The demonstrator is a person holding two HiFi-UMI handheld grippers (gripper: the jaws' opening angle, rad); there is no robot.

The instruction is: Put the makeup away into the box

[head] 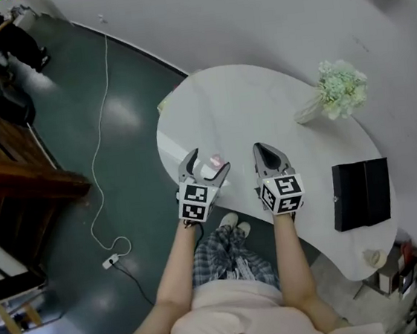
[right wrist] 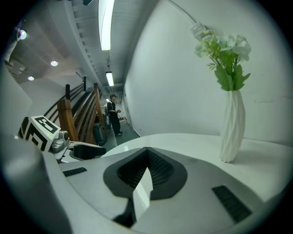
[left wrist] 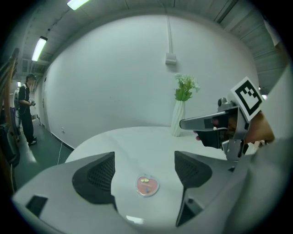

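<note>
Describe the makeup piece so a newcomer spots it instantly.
On the white table, look near the left edge, at the open left gripper. Between its jaws lies the compact: small, flat, round and pink, unlike the black box and flower vase farther right.

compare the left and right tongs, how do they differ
The left tongs stand open, with a round pink makeup compact lying on the white table between them; the right tongs are shut and empty. The left tongs sit over the compact; the right tongs are nearer the black box. Both point forward across the table.
</note>
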